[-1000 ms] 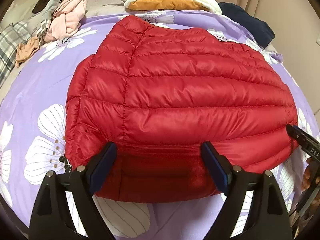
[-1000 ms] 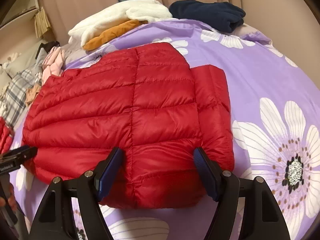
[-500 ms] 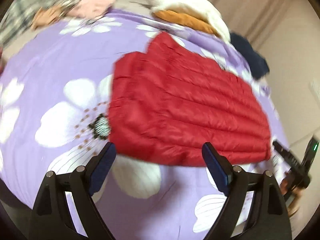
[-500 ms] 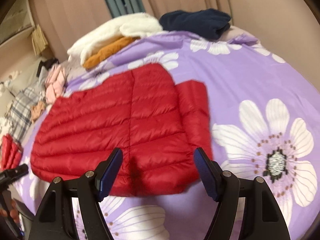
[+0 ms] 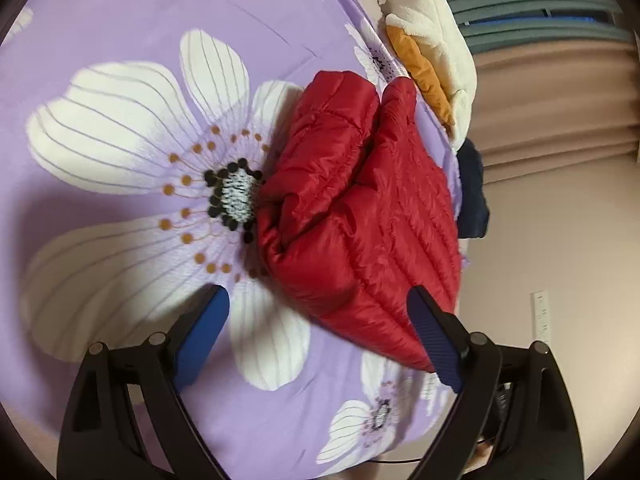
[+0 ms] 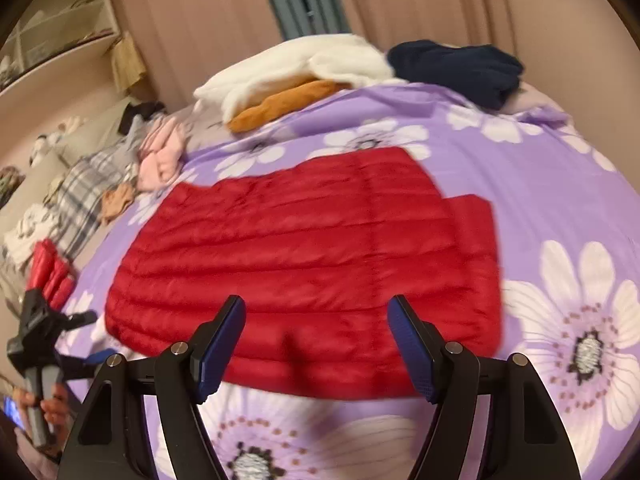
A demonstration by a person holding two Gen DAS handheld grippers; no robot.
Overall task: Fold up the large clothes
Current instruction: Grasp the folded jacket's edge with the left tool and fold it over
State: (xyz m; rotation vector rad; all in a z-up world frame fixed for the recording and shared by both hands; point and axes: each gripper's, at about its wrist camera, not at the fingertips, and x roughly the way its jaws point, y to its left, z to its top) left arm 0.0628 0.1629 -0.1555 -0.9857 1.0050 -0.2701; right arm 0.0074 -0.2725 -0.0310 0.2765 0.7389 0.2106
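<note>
We observe one garment: a red quilted down jacket (image 6: 304, 264), glossy, stitched in horizontal channels with one vertical seam. It lies flat on the purple floral bedspread (image 6: 540, 184), roughly at the centre of the bed, its long axis running across the bed. Its near hem sits close to the near edge of the bed. A narrower folded panel, apparently a sleeve, projects along the jacket's right side. In the left wrist view we see the jacket (image 5: 360, 216) end-on, with a puffed fold resting against a large white flower print.
</note>
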